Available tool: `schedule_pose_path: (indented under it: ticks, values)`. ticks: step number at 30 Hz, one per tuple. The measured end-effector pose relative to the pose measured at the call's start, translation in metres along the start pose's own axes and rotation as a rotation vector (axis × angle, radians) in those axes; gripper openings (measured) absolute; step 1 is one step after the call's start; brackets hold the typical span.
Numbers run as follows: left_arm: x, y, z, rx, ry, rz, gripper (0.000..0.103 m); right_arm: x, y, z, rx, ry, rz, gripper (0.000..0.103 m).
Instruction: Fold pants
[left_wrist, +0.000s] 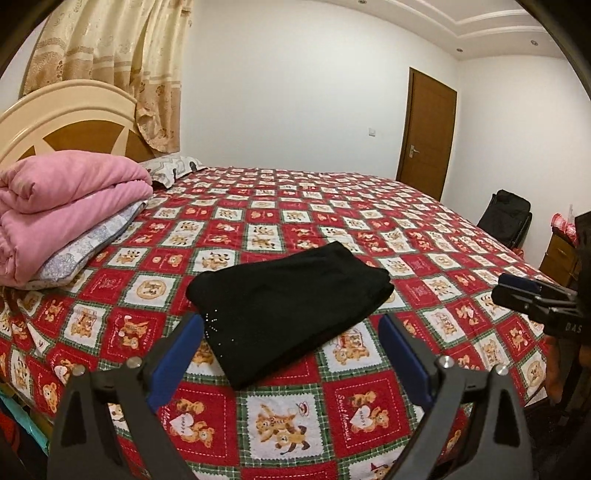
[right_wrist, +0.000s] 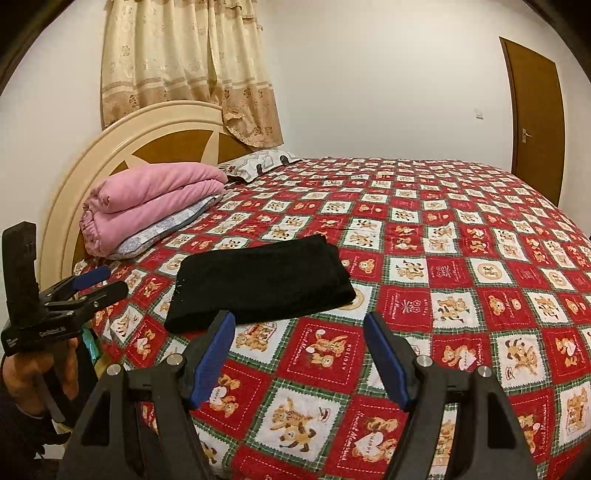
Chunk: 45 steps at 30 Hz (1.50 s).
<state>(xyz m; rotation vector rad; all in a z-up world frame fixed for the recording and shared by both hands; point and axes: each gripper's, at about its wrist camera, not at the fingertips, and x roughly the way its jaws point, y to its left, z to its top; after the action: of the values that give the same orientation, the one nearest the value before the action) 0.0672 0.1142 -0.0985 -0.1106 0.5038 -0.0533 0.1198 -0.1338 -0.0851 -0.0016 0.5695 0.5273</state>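
Black pants (left_wrist: 291, 295) (right_wrist: 258, 280) lie folded into a flat rectangle on the red teddy-bear bedspread (left_wrist: 369, 398) (right_wrist: 461, 295), near the bed's front edge. My left gripper (left_wrist: 291, 325) hovers just in front of them, its blue-padded jaws spread wide and nothing pressed between the pads. My right gripper (right_wrist: 300, 319) is also open and empty, a little to the right of the pants and nearer the camera. Each wrist view shows the other gripper from the side: the right gripper (left_wrist: 496, 288) at the right edge, the left gripper (right_wrist: 114, 280) at the left edge, held by a hand (right_wrist: 22, 373).
A folded pink blanket (left_wrist: 66, 199) (right_wrist: 147, 199) rests on a grey pillow by the cream headboard (right_wrist: 122, 147). A second pillow (left_wrist: 173, 168) lies behind it. A brown door (left_wrist: 428, 136), a black bag (left_wrist: 506, 218) and a wooden nightstand (left_wrist: 557, 258) stand beyond the bed.
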Motion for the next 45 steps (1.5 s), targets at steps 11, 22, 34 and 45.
schedule_pose_path:
  ticks: [11,22,34,45]
  values:
    - [0.003,0.001,-0.005,-0.005,0.012,0.004,0.098,-0.008,0.016,-0.005,-0.055,-0.031,0.010,0.073]
    - [0.003,0.001,-0.005,-0.006,0.011,0.005,0.098,-0.007,0.017,-0.009,-0.057,-0.023,0.008,0.073]
    - [0.002,0.001,-0.006,-0.003,0.003,0.005,0.099,-0.008,0.018,-0.009,-0.062,-0.028,0.008,0.073]
    - [0.002,0.001,-0.005,0.000,0.006,0.006,0.099,-0.008,0.018,-0.008,-0.060,-0.018,0.014,0.073]
